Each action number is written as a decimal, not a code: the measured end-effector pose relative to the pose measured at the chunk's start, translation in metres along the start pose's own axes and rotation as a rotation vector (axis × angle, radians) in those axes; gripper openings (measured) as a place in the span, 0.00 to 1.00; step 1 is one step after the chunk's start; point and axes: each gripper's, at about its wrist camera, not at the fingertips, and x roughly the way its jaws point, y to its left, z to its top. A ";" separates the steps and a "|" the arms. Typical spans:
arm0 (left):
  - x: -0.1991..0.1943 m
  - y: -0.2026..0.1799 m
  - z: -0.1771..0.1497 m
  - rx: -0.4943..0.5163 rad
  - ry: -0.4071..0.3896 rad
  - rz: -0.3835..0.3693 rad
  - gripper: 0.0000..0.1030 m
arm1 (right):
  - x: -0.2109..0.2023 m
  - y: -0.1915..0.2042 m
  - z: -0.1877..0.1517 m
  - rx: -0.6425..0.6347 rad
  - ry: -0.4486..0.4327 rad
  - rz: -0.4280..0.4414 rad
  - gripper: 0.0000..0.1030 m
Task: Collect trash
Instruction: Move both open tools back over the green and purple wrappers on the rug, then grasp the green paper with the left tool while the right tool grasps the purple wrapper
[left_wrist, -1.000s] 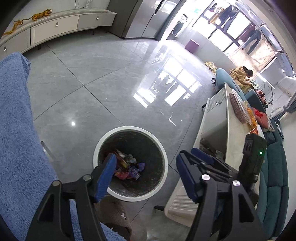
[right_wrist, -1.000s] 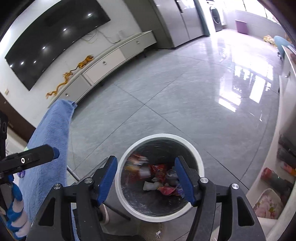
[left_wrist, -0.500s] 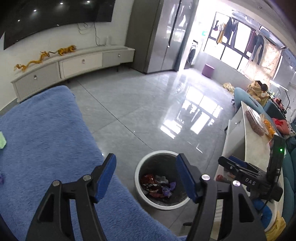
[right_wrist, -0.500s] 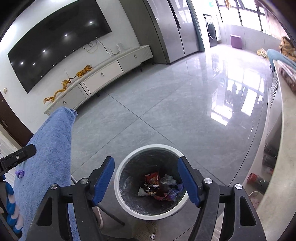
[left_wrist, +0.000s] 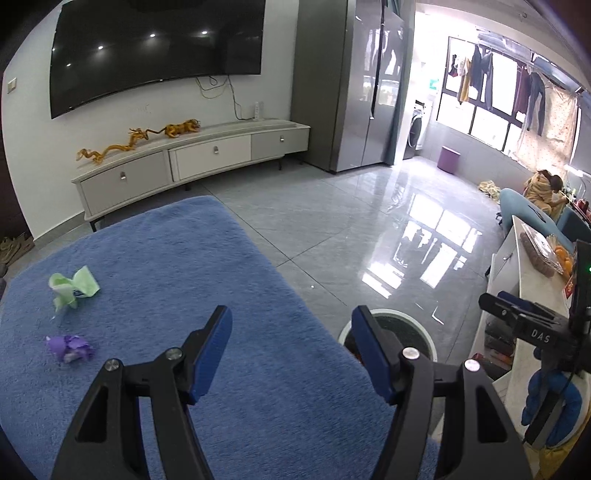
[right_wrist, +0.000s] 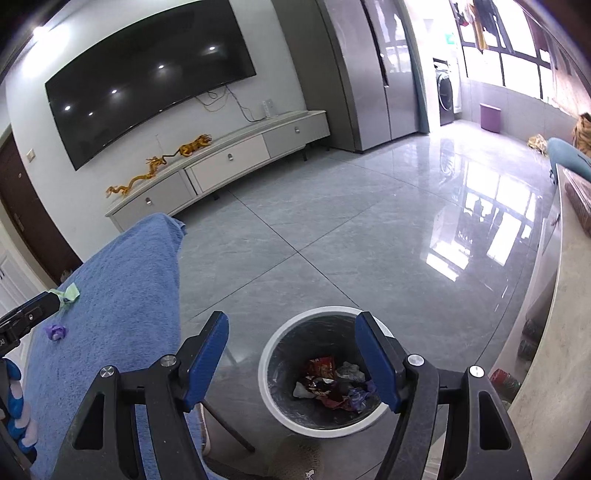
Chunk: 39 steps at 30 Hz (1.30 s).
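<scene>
Grey tiles run back to a TV wall, and a blue-covered tabletop (left_wrist: 192, 295) fills the near left of both views. Two scraps remain on it: a green wrapper (left_wrist: 73, 286) and, nearer, a purple wrapper (left_wrist: 70, 347), well apart from the bin (right_wrist: 321, 369), which stands on the floor off the tabletop's right edge and already holds trash. The left gripper (left_wrist: 291, 350) hangs over the cloth, jaws wide apart and empty; both scraps lie ahead and to its left, the purple one closer. The right gripper (right_wrist: 291, 356), jaws likewise spread and holding nothing, sits over the bin, with the scraps far off to its left. Judging by this, the left gripper is the better placed, and should swing left toward the purple wrapper. Neither scrap shows a clear long axis.
</scene>
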 end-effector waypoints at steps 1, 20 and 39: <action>-0.003 0.006 -0.001 -0.007 -0.001 0.003 0.64 | -0.002 0.008 0.002 -0.014 -0.004 0.007 0.67; -0.039 0.235 -0.061 -0.306 -0.036 0.102 0.74 | 0.038 0.201 0.015 -0.317 0.092 0.275 0.69; 0.068 0.327 -0.008 -0.319 0.064 0.028 0.81 | 0.134 0.381 -0.041 -0.677 0.280 0.621 0.73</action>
